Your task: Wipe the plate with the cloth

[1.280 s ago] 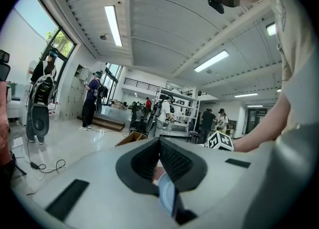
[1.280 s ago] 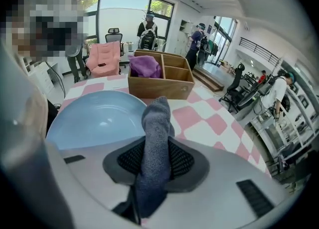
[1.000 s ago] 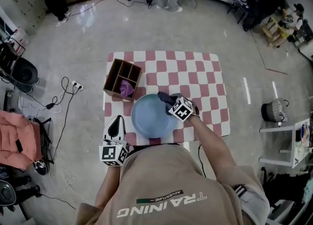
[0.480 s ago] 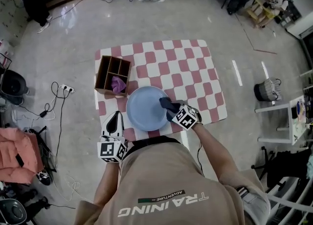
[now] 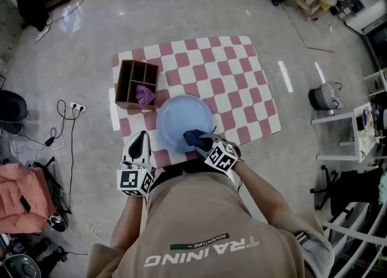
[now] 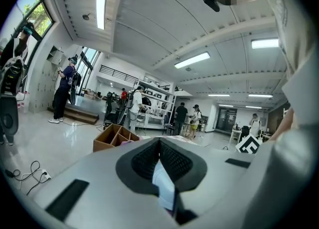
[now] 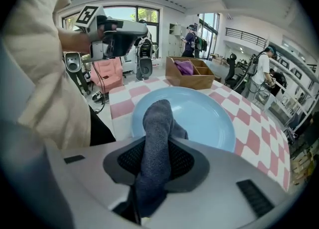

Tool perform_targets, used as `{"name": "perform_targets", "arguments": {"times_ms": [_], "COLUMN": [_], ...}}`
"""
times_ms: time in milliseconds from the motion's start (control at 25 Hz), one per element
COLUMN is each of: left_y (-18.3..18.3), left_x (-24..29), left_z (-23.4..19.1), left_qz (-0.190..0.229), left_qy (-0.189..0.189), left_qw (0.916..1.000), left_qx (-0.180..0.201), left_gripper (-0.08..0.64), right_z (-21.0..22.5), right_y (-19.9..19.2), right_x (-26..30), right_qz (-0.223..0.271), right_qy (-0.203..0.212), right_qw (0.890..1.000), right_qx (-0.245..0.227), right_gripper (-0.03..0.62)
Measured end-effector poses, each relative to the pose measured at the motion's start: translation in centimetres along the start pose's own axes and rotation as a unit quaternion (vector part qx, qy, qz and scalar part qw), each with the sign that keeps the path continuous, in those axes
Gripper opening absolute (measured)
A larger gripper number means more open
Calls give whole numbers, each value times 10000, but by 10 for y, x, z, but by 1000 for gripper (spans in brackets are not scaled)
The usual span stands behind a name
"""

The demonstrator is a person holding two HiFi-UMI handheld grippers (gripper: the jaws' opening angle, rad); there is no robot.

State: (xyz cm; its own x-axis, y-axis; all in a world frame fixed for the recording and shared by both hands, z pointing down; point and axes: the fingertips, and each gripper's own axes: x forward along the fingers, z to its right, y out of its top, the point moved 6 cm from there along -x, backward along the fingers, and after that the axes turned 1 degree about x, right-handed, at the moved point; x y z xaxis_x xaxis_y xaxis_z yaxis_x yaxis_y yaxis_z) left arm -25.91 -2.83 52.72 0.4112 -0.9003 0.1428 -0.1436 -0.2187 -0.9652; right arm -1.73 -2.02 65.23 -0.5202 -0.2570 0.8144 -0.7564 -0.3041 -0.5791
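A light blue plate (image 5: 178, 119) lies at the near edge of the pink-and-white checked table (image 5: 230, 77). My right gripper (image 5: 198, 141) is shut on a dark grey-blue cloth (image 5: 195, 138) and holds it on the plate's near right part. In the right gripper view the cloth (image 7: 155, 128) stands up between the black pads, with the plate (image 7: 209, 116) behind it. My left gripper (image 5: 143, 138) hovers at the table's near left corner, just left of the plate and apart from it. Its jaws (image 6: 160, 161) are nearly together with only a pale sliver between them, holding nothing.
A wooden compartment box (image 5: 136, 83) with a purple cloth (image 5: 144, 94) in it stands at the table's left side, just behind the plate. A power strip and cables (image 5: 75, 109) lie on the floor at left. A bin (image 5: 323, 96) stands at right. People stand far off.
My right gripper has swept the cloth round the plate's right side, from its far right part to its near edge, toward the person. The left gripper has stayed beside the plate.
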Motion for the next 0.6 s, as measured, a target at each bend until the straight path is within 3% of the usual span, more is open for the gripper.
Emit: {"name": "perform_targets", "arguments": {"times_ms": [320, 600], "left_y": [3, 5], "left_x": [-21, -32], "left_z": [-16, -42], "left_qz": [-33, -46], "left_qy": [75, 301], "left_qw": [10000, 9995], "left_qx": [28, -5], "left_gripper": [11, 11], "right_z": [-51, -50], "right_y": [53, 101], "right_x": [35, 68], "right_qz": [280, 352], "right_qy": [494, 741], "right_qw": [9973, 9919], "right_qx": [-467, -967], "right_gripper": [117, 117]}}
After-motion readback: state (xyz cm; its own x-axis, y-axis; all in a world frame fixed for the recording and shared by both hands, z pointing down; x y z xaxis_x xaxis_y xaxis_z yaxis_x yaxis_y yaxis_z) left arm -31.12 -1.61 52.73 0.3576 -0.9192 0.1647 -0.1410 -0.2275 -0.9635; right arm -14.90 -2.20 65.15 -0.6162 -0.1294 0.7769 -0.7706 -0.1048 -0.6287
